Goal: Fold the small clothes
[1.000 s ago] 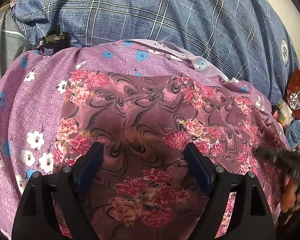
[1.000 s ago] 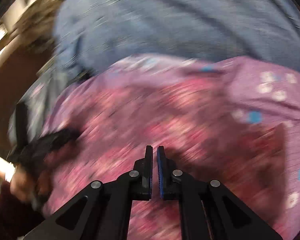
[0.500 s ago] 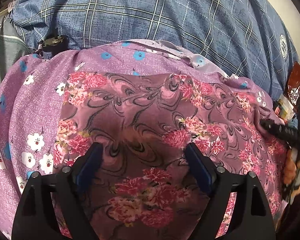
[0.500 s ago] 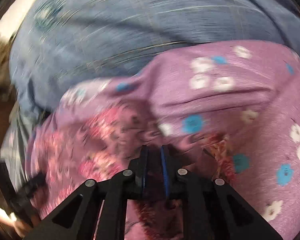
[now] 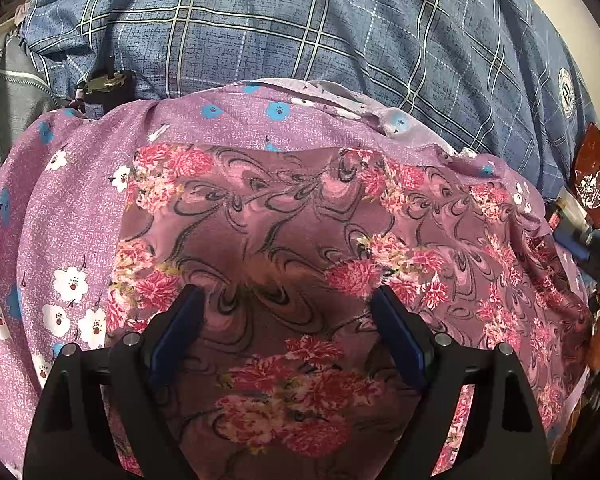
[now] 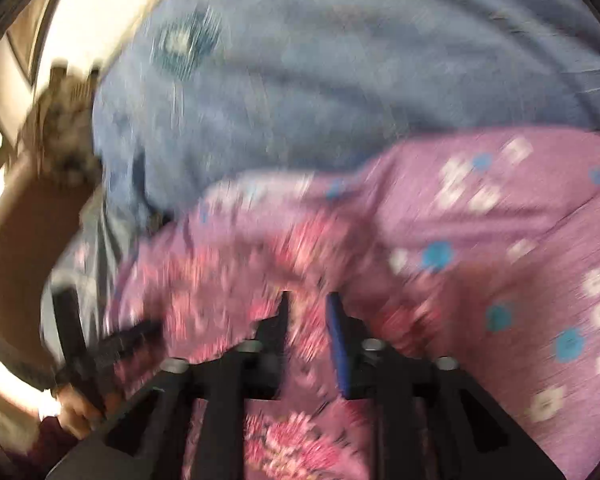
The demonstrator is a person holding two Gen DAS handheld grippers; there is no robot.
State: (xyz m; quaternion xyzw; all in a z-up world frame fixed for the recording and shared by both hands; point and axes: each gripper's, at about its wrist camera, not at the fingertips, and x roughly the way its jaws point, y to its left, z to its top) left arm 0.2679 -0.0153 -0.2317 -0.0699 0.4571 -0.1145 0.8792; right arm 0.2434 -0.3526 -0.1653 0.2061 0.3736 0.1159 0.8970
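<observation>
Your left gripper [image 5: 286, 312] hangs close over the dark mauve cloth with red-pink flower clusters and black swirls [image 5: 284, 240], its jaws spread wide and gripping nothing; the pictures do not show whether the tips touch the fabric. That cloth lies flat, squared up on top of a larger lilac cloth printed with white and blue blossoms [image 5: 60, 216], and both rest on a blue plaid bedcover [image 5: 300, 28].

The step in hand looks like a fold of the mauve piece. To do it well, pin the middle with the left gripper while the other end is carried across, and bring edge to edge, so the lilac layer beneath is not dragged along.

Your right gripper [image 6: 308, 308] is at the mauve cloth's right-hand end. Its jaws are narrowly parted with flowered fabric bunched between them, but the picture is smeared with motion and you cannot tell whether they are pinching it or merely around it. Check that grip before you lift.

Farther off, a small dark device [image 5: 104, 90] sits at the lilac cloth's far edge, and a crumpled red-brown foil wrapper [image 5: 594, 176] lies at the right.
</observation>
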